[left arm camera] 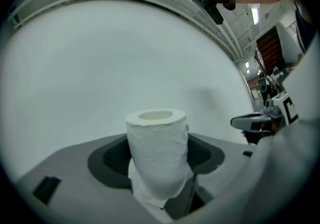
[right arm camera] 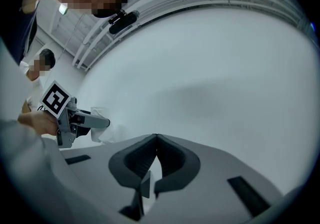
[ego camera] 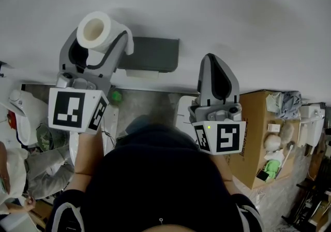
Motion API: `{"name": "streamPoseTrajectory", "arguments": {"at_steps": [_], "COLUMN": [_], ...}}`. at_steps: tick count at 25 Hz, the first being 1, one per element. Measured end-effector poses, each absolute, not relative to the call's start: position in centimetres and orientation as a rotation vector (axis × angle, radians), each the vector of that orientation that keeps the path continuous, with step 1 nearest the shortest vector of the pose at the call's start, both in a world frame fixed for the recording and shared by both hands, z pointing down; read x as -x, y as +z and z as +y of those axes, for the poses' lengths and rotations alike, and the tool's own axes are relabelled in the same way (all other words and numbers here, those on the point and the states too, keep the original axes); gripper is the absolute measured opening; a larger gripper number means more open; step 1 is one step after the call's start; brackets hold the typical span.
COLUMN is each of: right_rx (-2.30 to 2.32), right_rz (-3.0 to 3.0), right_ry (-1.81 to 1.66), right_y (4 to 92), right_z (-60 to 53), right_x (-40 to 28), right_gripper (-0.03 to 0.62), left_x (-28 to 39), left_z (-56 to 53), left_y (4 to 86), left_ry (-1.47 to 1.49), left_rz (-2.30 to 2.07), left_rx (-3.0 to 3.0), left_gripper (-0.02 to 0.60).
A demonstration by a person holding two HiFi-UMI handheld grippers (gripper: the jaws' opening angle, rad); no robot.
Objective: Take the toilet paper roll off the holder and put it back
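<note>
Squarely between the jaws of the left gripper (left arm camera: 158, 170) stands the toilet paper roll (left arm camera: 157, 150), upright with its cardboard core facing up. The dark pads (left arm camera: 111, 160) press on it from both sides at a wide spread, so the roll is firmly held. A loose sheet (left arm camera: 145, 193) hangs from its lower edge, down between the jaws.

From the head view, the left gripper (ego camera: 101, 45) holds the roll (ego camera: 94, 28) up against the white wall (ego camera: 232, 14), off the holder (ego camera: 152, 52) and to the left of it. The holder is a dark grey bracket fixed to the wall; whether the jaw nearest to it touches it cannot be told.

The right gripper (right arm camera: 156, 138) has its jaws brought together, tips meeting, with nothing between them. In the head view it (ego camera: 209, 61) points at the wall to the right of the holder, apart from it. Its own view catches the left gripper's marker cube (right arm camera: 55, 98) off to the left.

Farther out, a cardboard box (ego camera: 256, 138) holding small items stands on the floor at the right.
</note>
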State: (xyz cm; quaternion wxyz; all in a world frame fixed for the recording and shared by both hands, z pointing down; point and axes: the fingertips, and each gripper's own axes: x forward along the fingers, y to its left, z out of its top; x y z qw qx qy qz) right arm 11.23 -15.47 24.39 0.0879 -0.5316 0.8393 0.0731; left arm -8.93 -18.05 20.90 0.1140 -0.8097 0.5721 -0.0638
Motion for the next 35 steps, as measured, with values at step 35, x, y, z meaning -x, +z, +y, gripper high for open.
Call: {"name": "streamPoseTrajectory", "arguments": {"at_steps": [35], "right_rx": [1.628], "right_rz": [2.458], "right_ry": [0.212], "right_y": [24.7], "right_z": [-14.9], "right_x": [-13.5], "right_gripper": [0.015], "left_x": [4.1], "left_z": [-18.7], "left_y": [23.2], "left_ry": [-0.224], "left_rz": [1.56], "left_rx": [2.495], "left_gripper": [0.311]}}
